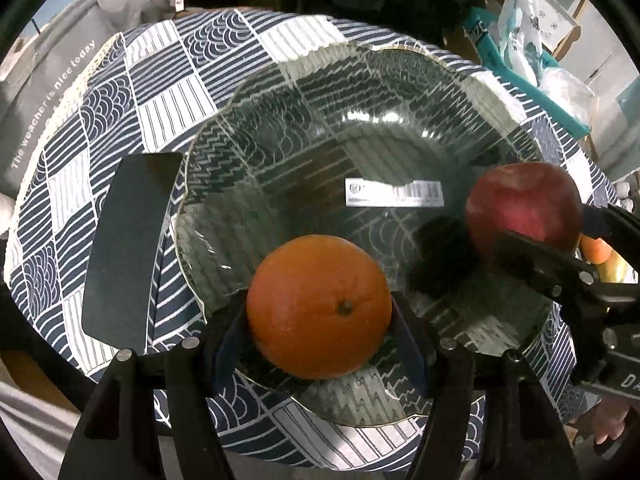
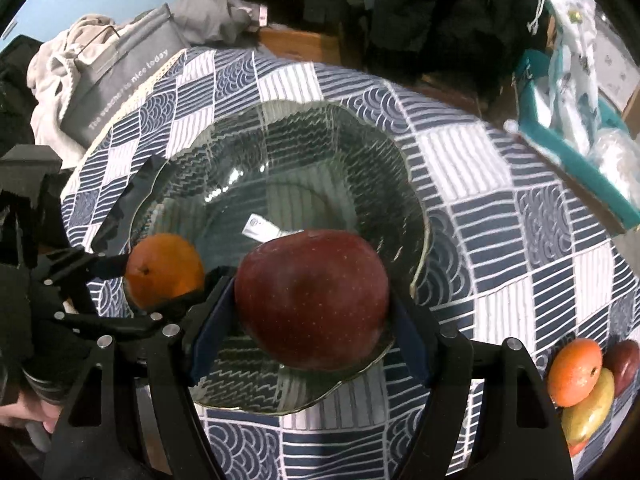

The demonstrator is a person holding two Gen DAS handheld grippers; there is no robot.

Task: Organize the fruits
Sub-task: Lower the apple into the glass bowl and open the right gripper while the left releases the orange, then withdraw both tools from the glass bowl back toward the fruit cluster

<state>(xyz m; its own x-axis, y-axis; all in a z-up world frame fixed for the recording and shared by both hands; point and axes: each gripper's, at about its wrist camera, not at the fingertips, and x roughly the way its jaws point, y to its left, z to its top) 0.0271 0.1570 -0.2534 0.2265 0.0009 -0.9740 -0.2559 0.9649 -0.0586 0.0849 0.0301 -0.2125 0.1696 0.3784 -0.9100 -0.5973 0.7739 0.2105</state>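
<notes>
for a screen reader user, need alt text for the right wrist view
The right gripper holds a dark red apple between its fingers above a clear glass bowl on a blue-and-white patterned tablecloth. Left of it, the left gripper holds a round orange.

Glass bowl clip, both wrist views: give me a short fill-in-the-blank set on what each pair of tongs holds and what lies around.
1. The left tongs are shut on the ____.
2. The right tongs grip a dark red ____ above the glass bowl.
3. A white ____ with a barcode sits at the bottom of the bowl.
4. The tablecloth under the bowl is patterned in white and ____.

Missing words: orange; apple; label; blue
</notes>
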